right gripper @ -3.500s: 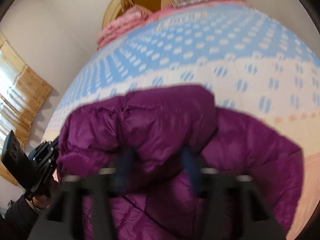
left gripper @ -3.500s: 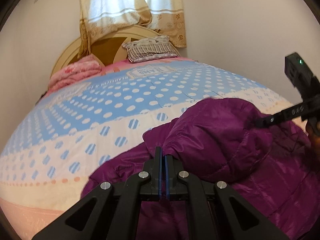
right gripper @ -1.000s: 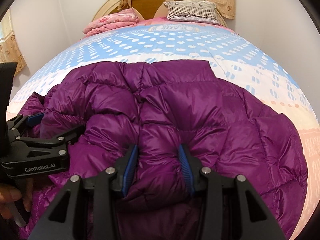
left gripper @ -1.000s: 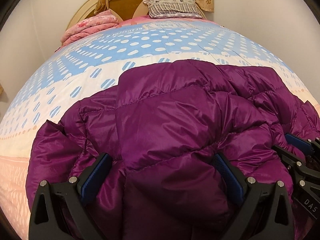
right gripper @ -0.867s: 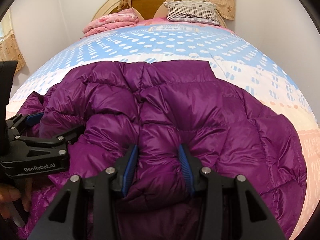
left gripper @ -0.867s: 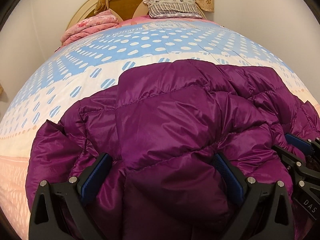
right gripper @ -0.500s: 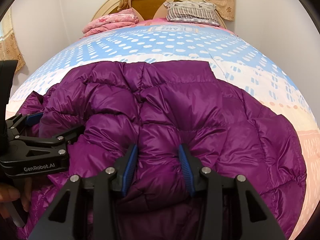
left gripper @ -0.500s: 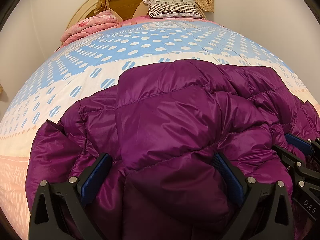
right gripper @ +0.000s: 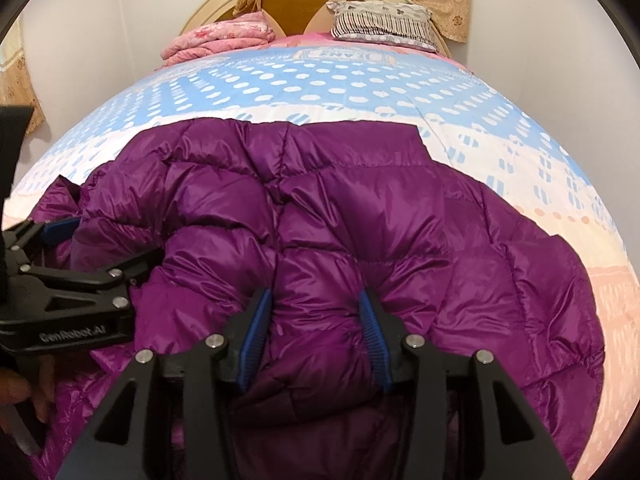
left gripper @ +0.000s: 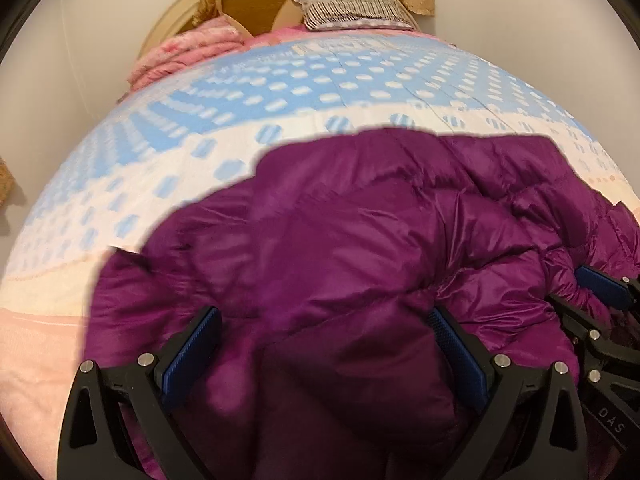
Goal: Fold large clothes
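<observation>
A purple puffer jacket [left gripper: 360,240] lies bunched on the bed, filling the lower half of both views. My left gripper [left gripper: 323,320] stands wide open over its near edge, and a broad bulge of jacket rises between the blue pads [left gripper: 192,344]. My right gripper [right gripper: 314,308] pinches a puffy fold of the jacket [right gripper: 320,216]; its jaws are opening, but the fold still fills the gap and creases run out from the pads [right gripper: 374,332]. Each gripper shows in the other's view: the right gripper [left gripper: 600,292] at the right edge, the left gripper [right gripper: 80,256] at the left edge.
The bed's blue, white-dotted cover [right gripper: 320,84] stretches beyond the jacket to a rounded headboard [right gripper: 304,0]. There a folded pink blanket [right gripper: 224,40] and a striped pillow [right gripper: 380,24] lie. Walls stand close on both sides. A hand [right gripper: 16,392] holds the left gripper.
The left wrist view has shifted slightly and blurred, so the jacket now sits lower and further right in it. The right gripper's pads stand a little wider apart around the fold.
</observation>
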`<action>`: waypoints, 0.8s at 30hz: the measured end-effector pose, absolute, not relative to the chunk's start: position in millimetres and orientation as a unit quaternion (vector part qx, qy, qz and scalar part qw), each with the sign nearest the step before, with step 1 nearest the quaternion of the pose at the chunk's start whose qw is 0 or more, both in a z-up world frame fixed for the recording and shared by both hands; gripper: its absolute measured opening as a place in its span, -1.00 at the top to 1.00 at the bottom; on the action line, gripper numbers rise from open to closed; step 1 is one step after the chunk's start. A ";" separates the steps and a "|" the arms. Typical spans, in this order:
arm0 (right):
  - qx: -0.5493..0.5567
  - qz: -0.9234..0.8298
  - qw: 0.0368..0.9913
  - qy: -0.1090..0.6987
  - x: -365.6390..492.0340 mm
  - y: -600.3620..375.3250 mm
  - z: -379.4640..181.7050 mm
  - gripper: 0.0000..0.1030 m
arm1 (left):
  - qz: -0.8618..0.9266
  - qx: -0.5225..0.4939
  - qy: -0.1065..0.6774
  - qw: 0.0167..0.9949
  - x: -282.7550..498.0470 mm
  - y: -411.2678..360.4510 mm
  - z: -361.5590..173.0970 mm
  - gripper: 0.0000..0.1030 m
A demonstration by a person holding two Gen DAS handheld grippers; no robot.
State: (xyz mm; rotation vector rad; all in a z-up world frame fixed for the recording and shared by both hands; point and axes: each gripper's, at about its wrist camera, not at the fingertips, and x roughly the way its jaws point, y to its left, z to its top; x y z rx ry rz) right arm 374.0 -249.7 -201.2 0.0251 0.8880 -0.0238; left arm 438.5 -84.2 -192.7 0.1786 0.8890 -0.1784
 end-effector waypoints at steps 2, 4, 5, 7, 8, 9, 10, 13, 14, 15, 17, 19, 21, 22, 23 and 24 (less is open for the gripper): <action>0.017 -0.013 0.903 0.430 363.1 -253.2 -188.3 -0.21 | -0.094 0.080 0.404 0.906 420.1 -77.7 -170.8 -0.98; 0.026 -0.006 0.910 0.414 345.7 -256.4 -176.0 -0.69 | -0.101 0.078 0.381 0.915 395.7 -67.3 -150.7 -0.98; 0.023 -0.007 0.912 0.409 335.8 -257.1 -171.1 -0.77 | -0.102 0.081 0.373 0.919 379.4 -60.1 -142.5 -0.98; 0.020 -0.006 0.914 0.404 311.1 -261.9 -165.4 -0.79 | -0.099 0.090 0.363 0.922 350.4 -47.4 -135.5 -0.98; 0.021 -0.006 0.913 0.406 299.5 -265.5 -165.2 -0.79 | -0.090 0.096 0.354 0.926 328.3 -37.1 -134.7 -0.98; 0.026 -0.010 0.912 0.410 285.7 -271.0 -166.7 -0.79 | -0.084 0.100 0.351 0.927 314.5 -30.3 -135.7 -0.98; 0.030 -0.015 0.910 0.414 271.8 -276.3 -169.4 -0.79 | -0.082 0.100 0.350 0.928 300.4 -23.9 -137.5 -0.98; 0.034 -0.030 0.907 0.420 232.9 -289.1 -175.5 -0.79 | -0.082 0.081 0.357 0.927 256.6 1.1 -148.4 -0.98; 0.033 -0.033 0.907 0.418 220.2 -291.4 -176.7 -0.79 | -0.080 0.075 0.357 0.927 242.7 8.6 -152.0 -0.98; 0.031 -0.036 0.907 0.419 207.4 -294.9 -178.4 -0.79 | -0.075 0.069 0.358 0.928 227.9 16.9 -156.2 -0.98; 0.035 -0.043 0.905 0.422 182.2 -300.7 -183.5 -0.79 | -0.062 0.067 0.356 0.930 199.0 28.8 -164.6 -0.98; 0.041 -0.054 0.902 0.426 160.8 -303.6 -189.2 -0.79 | -0.053 0.066 0.360 0.929 181.4 32.2 -172.2 -0.98; 0.050 -0.057 0.899 0.432 140.3 -307.5 -195.9 -0.79 | -0.052 0.066 0.369 0.926 161.4 37.3 -183.4 -0.98; 0.058 -0.061 0.897 0.433 129.2 -309.2 -199.0 -0.79 | -0.051 0.067 0.372 0.924 153.5 38.5 -188.1 -0.98; 0.069 -0.062 0.896 0.433 117.7 -311.1 -201.6 -0.79 | -0.049 0.068 0.374 0.924 144.4 40.9 -192.8 -0.98; 0.077 -0.060 0.896 0.433 109.7 -312.1 -202.8 -0.79 | -0.048 0.067 0.375 0.923 135.0 42.6 -197.3 -0.98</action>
